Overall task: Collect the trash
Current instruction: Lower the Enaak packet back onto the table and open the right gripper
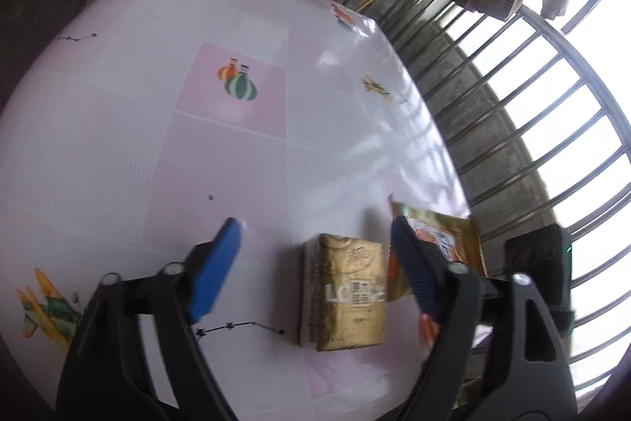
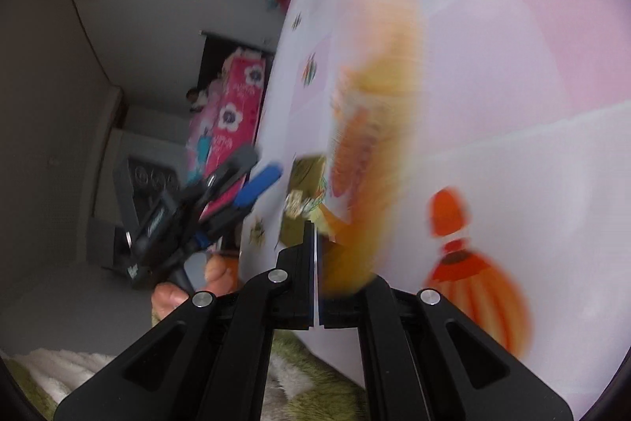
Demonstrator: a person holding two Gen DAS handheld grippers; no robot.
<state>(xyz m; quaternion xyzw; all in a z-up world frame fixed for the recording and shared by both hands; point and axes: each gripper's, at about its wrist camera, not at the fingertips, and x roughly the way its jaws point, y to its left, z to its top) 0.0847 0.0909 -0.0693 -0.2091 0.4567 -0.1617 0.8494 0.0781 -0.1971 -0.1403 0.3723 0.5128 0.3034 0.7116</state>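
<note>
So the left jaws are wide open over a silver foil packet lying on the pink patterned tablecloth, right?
Not quite: the packet is gold foil, not silver. The left wrist view shows it flat on the pink patterned tablecloth, with the left gripper wide open over it.

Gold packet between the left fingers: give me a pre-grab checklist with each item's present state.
1. Left gripper open wide enough for the gold packet: ok, both blue pads stand apart on either side of it.
2. Gold packet lying flat on the table: ok.
3. Packet free of other trash: not ok, the orange snack wrapper sits right beside it, behind the right-hand finger.
4. Right gripper out of the way: cannot tell, its view is too blurred to place it.
5. Right gripper's load: ok, its fingers are shut on a blurred orange wrapper.
6. Packet away from table edge: ok.
</note>
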